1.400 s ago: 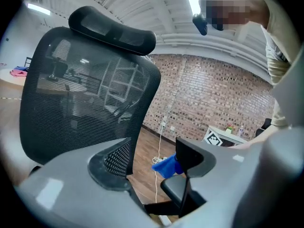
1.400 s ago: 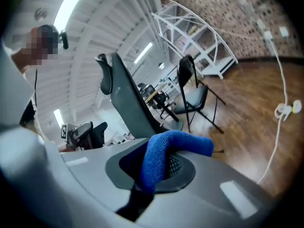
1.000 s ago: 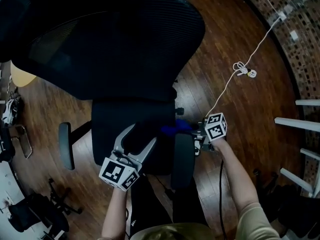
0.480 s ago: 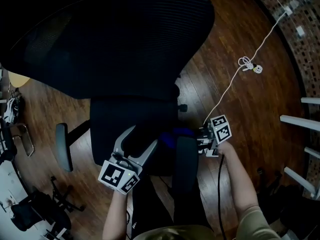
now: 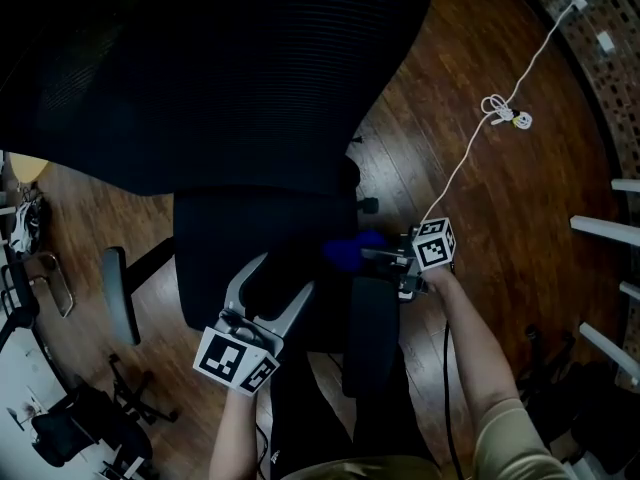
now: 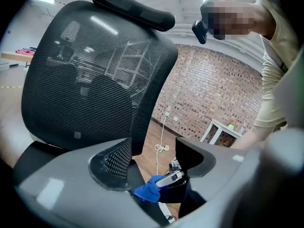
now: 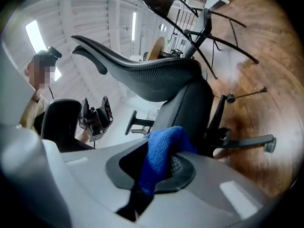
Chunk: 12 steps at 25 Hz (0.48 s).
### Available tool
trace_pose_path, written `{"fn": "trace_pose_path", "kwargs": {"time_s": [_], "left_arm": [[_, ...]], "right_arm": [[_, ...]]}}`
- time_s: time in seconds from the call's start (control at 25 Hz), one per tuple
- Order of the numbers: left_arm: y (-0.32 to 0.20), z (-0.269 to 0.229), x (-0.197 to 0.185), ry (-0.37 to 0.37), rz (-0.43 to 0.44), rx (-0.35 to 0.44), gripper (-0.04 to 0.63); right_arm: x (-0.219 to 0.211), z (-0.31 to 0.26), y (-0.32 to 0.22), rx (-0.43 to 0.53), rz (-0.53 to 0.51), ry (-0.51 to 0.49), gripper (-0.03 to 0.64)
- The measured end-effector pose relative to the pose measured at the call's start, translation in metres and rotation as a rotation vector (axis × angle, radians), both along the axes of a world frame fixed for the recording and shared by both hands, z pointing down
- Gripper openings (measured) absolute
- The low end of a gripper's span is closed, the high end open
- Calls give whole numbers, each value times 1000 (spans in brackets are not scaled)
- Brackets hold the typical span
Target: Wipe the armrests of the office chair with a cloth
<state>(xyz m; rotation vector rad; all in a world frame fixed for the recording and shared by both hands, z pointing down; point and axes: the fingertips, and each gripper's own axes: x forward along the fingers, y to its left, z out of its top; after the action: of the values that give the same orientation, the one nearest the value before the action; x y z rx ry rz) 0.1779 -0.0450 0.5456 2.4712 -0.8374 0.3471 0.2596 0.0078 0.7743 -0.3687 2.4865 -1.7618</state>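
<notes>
In the head view the black office chair (image 5: 250, 68) fills the middle, its right armrest (image 5: 370, 333) by my right forearm and its left armrest (image 5: 118, 293) at the far left. My right gripper (image 5: 368, 255) is shut on a blue cloth (image 5: 350, 248), held at the far end of the right armrest; whether the cloth touches the pad is unclear. The right gripper view shows the cloth (image 7: 161, 156) bunched between the jaws. My left gripper (image 5: 285, 271) hovers open over the seat (image 5: 220, 248) with nothing in it. The left gripper view looks across at the cloth (image 6: 149, 190).
A white cable (image 5: 470, 158) with a coiled end runs over the wood floor to the right of the chair. White shelf legs (image 5: 610, 228) stand at the right edge. Another chair's base (image 5: 70, 428) and clutter lie at the lower left.
My right gripper and the cloth have shifted slightly away from me, toward the far end of the right armrest. The left gripper has stayed open over the seat.
</notes>
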Motion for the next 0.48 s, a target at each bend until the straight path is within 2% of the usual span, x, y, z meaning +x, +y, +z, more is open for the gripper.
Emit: {"fn": "trace_pose_path", "kwargs": {"time_s": [0.28, 0.4, 0.48], "left_arm": [[12, 1, 3, 0, -6, 2, 281], [18, 4, -1, -16, -6, 2, 281], [22, 1, -6, -19, -8, -6, 281]], "right_arm": [[25, 55, 3, -66, 236, 181, 17], [24, 65, -3, -58, 253, 283, 17], [26, 65, -6, -28, 239, 394, 17]]}}
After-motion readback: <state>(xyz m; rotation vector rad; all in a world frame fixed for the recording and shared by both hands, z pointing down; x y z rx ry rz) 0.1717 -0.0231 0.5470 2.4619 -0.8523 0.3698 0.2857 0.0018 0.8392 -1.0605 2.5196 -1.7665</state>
